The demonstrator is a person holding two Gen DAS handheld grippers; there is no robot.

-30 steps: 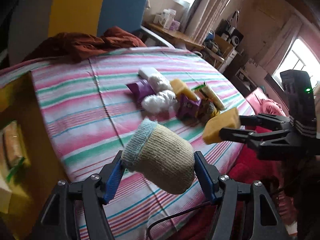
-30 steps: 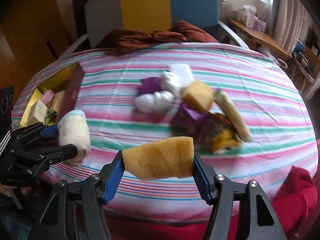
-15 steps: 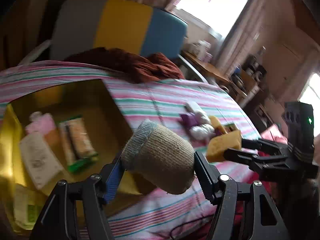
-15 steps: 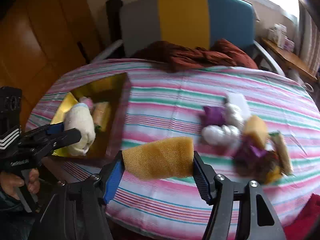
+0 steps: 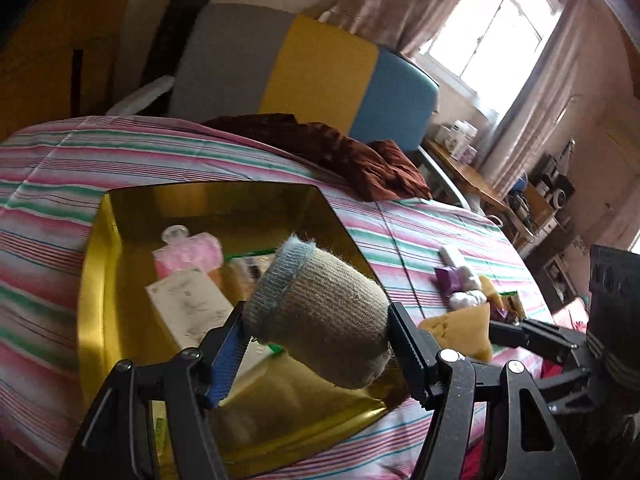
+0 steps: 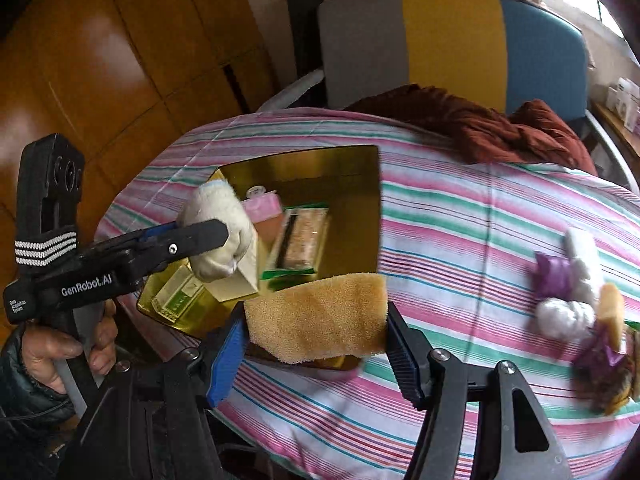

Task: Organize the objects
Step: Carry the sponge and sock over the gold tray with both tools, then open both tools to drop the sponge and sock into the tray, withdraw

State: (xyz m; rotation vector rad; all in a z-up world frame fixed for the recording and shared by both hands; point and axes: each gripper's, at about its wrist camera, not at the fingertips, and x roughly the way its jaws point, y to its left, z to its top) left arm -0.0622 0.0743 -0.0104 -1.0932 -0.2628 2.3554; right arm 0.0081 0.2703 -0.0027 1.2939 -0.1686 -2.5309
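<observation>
My left gripper [image 5: 316, 322] is shut on a rolled beige sock with a blue cuff [image 5: 332, 308] and hangs over the open gold box [image 5: 94, 280]. In the right wrist view, the left gripper [image 6: 218, 240] and its sock [image 6: 216, 212] are above the box's left side. My right gripper [image 6: 316, 330] is shut on a yellow sponge [image 6: 320, 316] above the box's near edge [image 6: 360, 204]. In the left wrist view the sponge [image 5: 460, 332] appears at the right. The box holds a pink bottle [image 5: 188, 252], a white carton [image 5: 192, 304] and a snack packet [image 6: 304, 240].
A pile of loose items [image 6: 572, 300] lies to the right on the striped tablecloth [image 6: 480, 220]. Behind the table stands a grey, yellow and blue chair [image 6: 452, 40] with a rust-coloured cloth [image 6: 480, 124]. A wooden cabinet [image 6: 100, 60] is at the left. A hand [image 6: 60, 348] holds the left gripper.
Both grippers have swung left, away from the pile and over the gold box, each still gripping its item. The box now fills the middle of both views.
</observation>
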